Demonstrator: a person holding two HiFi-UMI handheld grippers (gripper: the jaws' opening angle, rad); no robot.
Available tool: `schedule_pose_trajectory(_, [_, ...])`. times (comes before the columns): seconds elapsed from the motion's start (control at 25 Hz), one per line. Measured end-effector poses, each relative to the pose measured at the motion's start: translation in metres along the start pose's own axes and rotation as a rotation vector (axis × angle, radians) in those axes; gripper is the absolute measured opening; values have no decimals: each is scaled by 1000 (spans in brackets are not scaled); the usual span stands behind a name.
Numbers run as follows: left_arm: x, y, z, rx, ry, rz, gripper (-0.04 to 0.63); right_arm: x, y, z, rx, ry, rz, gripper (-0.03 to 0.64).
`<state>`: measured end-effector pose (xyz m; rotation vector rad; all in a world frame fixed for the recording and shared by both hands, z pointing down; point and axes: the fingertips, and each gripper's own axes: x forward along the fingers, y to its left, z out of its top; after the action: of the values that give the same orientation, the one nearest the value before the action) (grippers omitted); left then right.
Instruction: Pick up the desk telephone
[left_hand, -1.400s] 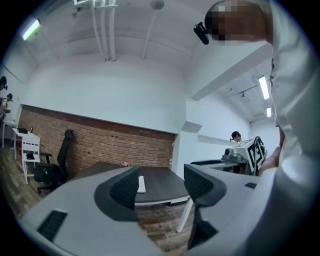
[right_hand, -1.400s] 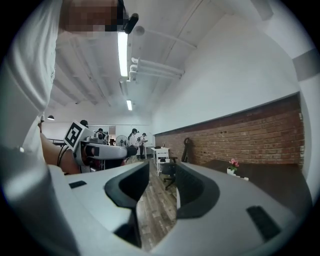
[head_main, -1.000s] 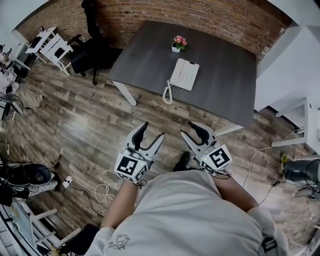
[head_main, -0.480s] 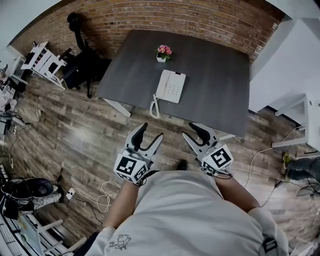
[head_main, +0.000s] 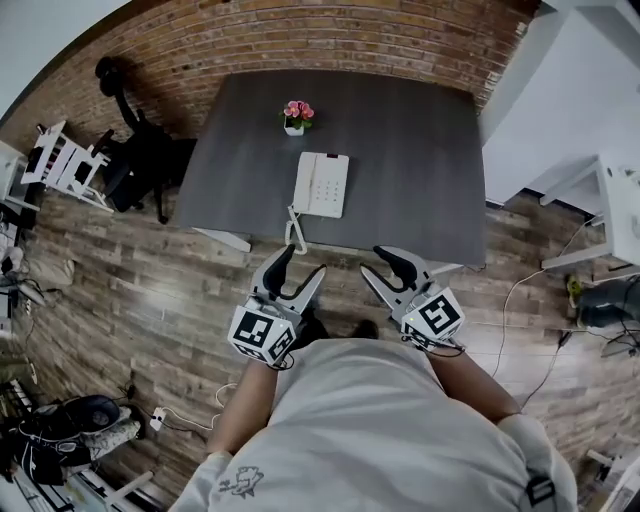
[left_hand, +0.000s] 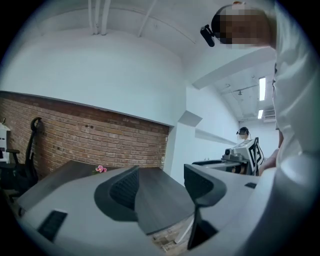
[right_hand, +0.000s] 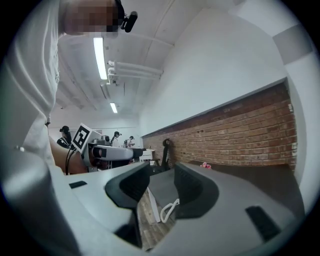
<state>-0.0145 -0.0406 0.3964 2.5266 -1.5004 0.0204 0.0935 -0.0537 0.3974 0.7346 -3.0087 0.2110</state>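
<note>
Table (head_main: 420, 150) with desk telephone (head_main: 322, 184) now nearer; left gripper (head_main: 305, 260) open, right gripper (head_main: 377, 261) (empty) open, just closing.

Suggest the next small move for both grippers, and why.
Probably carry both forward over the table edge: the telephone lies near that edge, while the left gripper and right gripper hang short of it above the floor, jaws apart and empty, the right's having just closed slightly.

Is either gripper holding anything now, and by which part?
Nothing is held. The left gripper and the right gripper are open and empty; the right jaws have just been closing slightly. The white desk telephone lies untouched on the dark grey table.
</note>
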Motion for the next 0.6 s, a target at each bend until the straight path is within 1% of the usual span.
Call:
schedule_pose_trajectory(0.32, [45,63,11,8,25,-130,295,52,-31,8,0,-3,-128,156])
schedule_pose_trajectory(0.6, [64,126,30,14,8,-201,295,106,-47,15,-1,-2,-218,156])
